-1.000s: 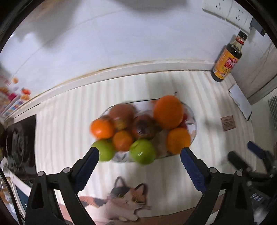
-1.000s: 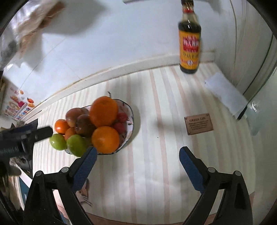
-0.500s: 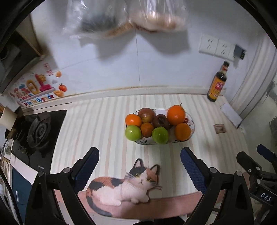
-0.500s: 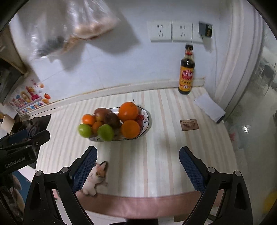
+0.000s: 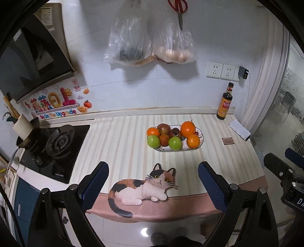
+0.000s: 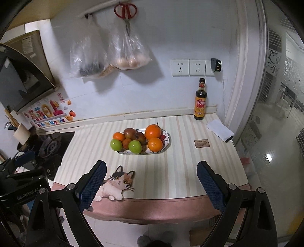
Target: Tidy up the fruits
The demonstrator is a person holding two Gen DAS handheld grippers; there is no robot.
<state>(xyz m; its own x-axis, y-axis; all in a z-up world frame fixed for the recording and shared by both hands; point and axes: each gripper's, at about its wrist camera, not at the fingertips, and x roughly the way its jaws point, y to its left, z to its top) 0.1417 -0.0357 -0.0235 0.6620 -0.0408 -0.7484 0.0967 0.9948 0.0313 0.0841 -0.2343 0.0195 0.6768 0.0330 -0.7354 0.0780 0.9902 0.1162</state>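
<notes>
- While both tools hang back off the near edge of the striped bench [image 5: 121, 144], the fruit plate [image 5: 201, 133] sits on it toward the far right, loaded and untouched.
- Left hand-held gripper [image 5: 153, 182]: jaws spread wide, nothing between them, held above the floor well short of the plate.
- Right hand-held gripper [image 6: 151, 183]: likewise spread wide and empty, also well short of the plate; its dark body shows at the right edge of the left view.
- On the plate: a large orange [image 5: 187, 129] at the back right, a second orange [image 5: 193, 141] in front of it, two green apples [image 5: 153, 141] along the front rim, a small orange fruit [image 5: 153, 132] at the plate's left end, and dark reddish fruits [image 5: 163, 128] packed between them.
- A cat-shaped mat [image 5: 142, 187] lies in front of the plate, overlapping the bench's pink front edge.
- A dark sauce bottle [image 6: 200, 102] stands upright behind and to the right of the plate, against the wall.
- A small brown card [image 6: 202, 143] lies flat to the right of the plate, with a white folded cloth [image 6: 219, 130] farther right.
- A gas hob [image 5: 57, 144] lies well left of the plate.
- Two clear plastic bags [image 6: 125, 51] and red-handled scissors [image 6: 125, 11] hang on the wall above the plate.
</notes>
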